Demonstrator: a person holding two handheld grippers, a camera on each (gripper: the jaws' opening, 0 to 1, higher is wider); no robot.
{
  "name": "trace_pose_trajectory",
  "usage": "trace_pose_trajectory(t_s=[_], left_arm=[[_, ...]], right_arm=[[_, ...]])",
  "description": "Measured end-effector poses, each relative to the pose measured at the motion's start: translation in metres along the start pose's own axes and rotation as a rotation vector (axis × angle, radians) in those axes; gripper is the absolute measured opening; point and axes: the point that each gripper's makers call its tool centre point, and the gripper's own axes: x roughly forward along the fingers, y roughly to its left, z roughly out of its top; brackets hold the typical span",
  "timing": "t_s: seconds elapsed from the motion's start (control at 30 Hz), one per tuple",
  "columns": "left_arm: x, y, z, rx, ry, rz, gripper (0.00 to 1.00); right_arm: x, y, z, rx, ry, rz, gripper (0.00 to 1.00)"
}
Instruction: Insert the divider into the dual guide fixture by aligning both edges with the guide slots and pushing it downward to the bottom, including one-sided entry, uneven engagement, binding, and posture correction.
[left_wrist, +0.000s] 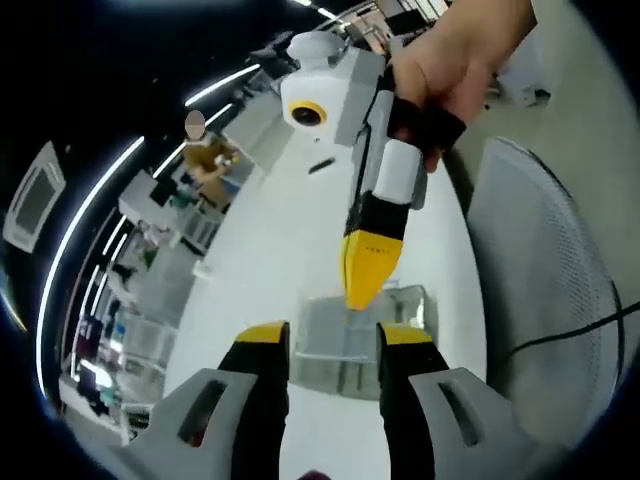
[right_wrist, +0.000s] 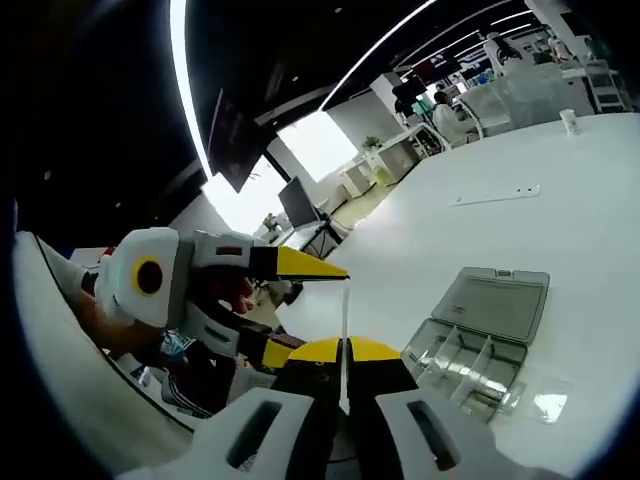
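My right gripper (right_wrist: 344, 350) is shut on a thin clear divider (right_wrist: 345, 305), seen edge-on and standing up between its yellow tips. In the left gripper view a hand holds that right gripper (left_wrist: 368, 285) pointing down just above the clear fixture box (left_wrist: 345, 350). The box (right_wrist: 462, 365) lies on the white table with several compartments and its lid (right_wrist: 497, 298) folded open behind it. My left gripper (left_wrist: 335, 338) is open, jaws spread with nothing between them, short of the box. In the right gripper view the left gripper (right_wrist: 308, 312) stands close beside the divider, jaws apart.
The white table (right_wrist: 560, 210) stretches far beyond the box. A small clear piece (right_wrist: 548, 405) lies beside the box, and a thin strip (right_wrist: 495, 197) lies farther off. A grey mesh chair back (left_wrist: 545, 270) stands at the table's edge. Desks and people are in the background.
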Motion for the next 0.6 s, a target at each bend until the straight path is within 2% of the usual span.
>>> trace_pose_trajectory(t_s=[0.17, 0.4, 0.6], left_arm=[[-0.001, -0.001, -0.001, -0.039, -0.007, -0.023, 0.31], [-0.002, -0.001, -0.004, -0.092, -0.007, -0.059, 0.30], [-0.003, -0.002, -0.002, -0.131, -0.015, -0.097, 0.25]], right_arm=[[-0.001, -0.002, -0.001, -0.031, 0.007, -0.002, 0.00], [-0.002, -0.003, -0.007, -0.118, 0.035, -0.002, 0.00], [-0.002, -0.002, -0.011, -0.172, 0.050, 0.002, 0.00]])
